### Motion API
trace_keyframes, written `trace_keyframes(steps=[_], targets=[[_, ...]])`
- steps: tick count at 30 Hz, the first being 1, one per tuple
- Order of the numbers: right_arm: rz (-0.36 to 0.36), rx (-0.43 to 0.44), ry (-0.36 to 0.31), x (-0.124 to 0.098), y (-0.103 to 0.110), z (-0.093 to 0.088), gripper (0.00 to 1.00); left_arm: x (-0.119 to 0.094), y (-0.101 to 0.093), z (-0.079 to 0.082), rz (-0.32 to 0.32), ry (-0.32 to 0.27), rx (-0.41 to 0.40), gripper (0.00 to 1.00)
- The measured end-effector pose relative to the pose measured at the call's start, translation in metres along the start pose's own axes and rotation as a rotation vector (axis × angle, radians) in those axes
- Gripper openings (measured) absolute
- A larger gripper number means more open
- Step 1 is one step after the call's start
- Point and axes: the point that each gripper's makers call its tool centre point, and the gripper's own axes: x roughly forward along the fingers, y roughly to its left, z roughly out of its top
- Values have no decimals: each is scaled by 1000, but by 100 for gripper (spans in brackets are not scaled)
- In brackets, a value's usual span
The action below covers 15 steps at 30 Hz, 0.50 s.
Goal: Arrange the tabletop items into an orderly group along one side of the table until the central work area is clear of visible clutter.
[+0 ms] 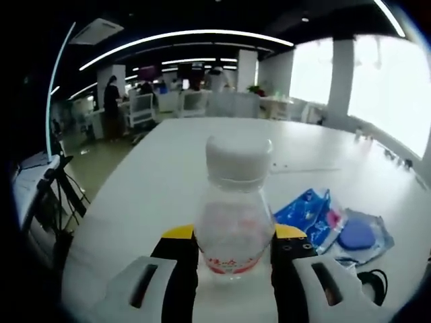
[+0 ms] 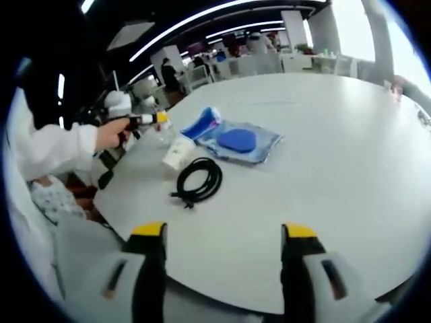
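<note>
A clear plastic bottle (image 1: 233,208) with a white cap stands upright between my left gripper's (image 1: 234,237) yellow-tipped jaws, which are shut on its lower body. In the right gripper view that left gripper (image 2: 149,120) is at the table's left edge, held by a person's hand (image 2: 111,134). Beside it lie a blue packet (image 1: 308,214) (image 2: 205,122), a clear bag with a blue round pad (image 1: 358,235) (image 2: 237,140), a white tube (image 2: 178,152) and a coiled black cable (image 2: 199,178) (image 1: 372,282). My right gripper (image 2: 224,232) hangs open over the near table edge, holding nothing.
The white round table (image 2: 337,168) stretches bare to the right and far side. A person's white sleeve (image 2: 54,148) sits at the left. A tripod (image 1: 57,195) stands off the table's left edge. Office desks and people are far behind.
</note>
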Motion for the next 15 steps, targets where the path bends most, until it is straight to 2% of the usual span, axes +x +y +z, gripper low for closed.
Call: trace_keyframes(steps=[5, 7, 15], targets=[[-3, 2, -2, -2, -1, 1, 67, 1, 0, 0, 5, 0, -19, 38], [-7, 6, -3, -2, -3, 0, 67, 1, -1, 1, -12, 3, -52, 40], [-3, 12, -4, -1, 0, -2, 66, 1, -3, 9, -27, -18, -42, 63]])
